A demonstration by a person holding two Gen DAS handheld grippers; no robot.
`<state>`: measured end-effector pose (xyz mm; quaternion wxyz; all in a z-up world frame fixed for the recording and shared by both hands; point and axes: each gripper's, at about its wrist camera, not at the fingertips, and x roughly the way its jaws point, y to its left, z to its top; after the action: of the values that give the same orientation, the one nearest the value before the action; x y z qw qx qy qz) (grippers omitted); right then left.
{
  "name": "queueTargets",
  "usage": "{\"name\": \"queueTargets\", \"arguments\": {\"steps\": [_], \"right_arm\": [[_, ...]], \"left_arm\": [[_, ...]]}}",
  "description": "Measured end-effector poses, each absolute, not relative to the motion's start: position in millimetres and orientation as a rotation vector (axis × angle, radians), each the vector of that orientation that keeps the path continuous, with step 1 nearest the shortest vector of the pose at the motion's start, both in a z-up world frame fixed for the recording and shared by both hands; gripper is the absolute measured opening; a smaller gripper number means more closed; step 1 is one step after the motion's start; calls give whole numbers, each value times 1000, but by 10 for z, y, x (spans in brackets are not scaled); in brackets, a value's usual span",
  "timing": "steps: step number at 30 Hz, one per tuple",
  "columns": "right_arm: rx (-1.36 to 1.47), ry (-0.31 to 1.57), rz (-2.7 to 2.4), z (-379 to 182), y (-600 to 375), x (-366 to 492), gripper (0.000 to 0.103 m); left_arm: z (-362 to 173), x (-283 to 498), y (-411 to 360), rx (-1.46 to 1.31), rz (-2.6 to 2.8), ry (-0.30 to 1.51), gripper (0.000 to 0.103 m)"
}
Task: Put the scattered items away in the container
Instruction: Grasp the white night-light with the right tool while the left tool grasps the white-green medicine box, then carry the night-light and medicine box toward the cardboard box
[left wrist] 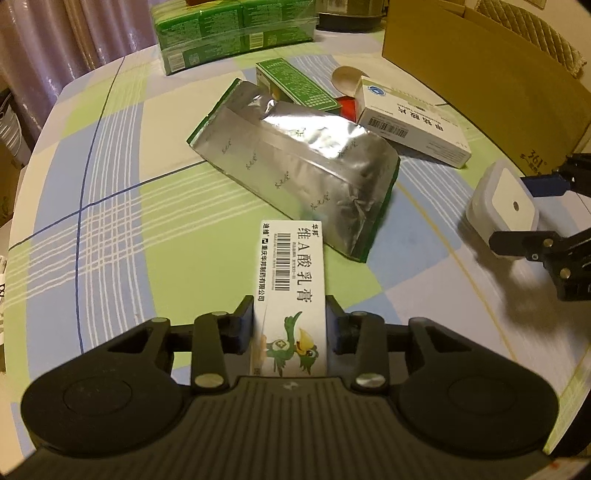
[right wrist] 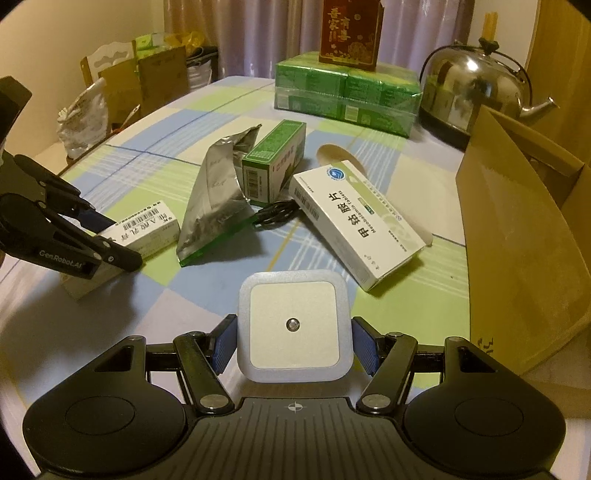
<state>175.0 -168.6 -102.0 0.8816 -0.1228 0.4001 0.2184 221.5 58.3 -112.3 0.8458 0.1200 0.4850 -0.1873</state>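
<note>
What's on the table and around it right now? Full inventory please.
ointment box: 1, white with green bird, between left fingers
night-light: 1, white square, between right fingers
foil pouch: 1, silver with green edges, table centre
green carton: 1, green, behind the pouch
tablet box: 1, white, right of centre
wooden spoon: 1, pale, partly under the tablet box
black cable: 1, black, between pouch and tablet box
cardboard box: 1, brown, open, right edge
green multipack: 1, far side
red box: 1, atop the multipack
kettle: 1, steel, far right
left gripper: shut on ointment box
right gripper: shut on night-light
</note>
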Motion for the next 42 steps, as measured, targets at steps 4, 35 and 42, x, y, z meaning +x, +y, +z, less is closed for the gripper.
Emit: {"name": "queueTargets", "arguments": {"steps": [4,35,42], "right_arm": [[-228,827,432,-1022,-1718,1739,62],[-192,654,368,-89,-2096,1239,62],[-188,603,320,162,-2387,1181,62]], "left_arm": [[-1113,2185,595,258,-382,1022,33],[-149,1583,165,306,-416,887,33],[80,1548,-285,333,-494,839,33]]}}
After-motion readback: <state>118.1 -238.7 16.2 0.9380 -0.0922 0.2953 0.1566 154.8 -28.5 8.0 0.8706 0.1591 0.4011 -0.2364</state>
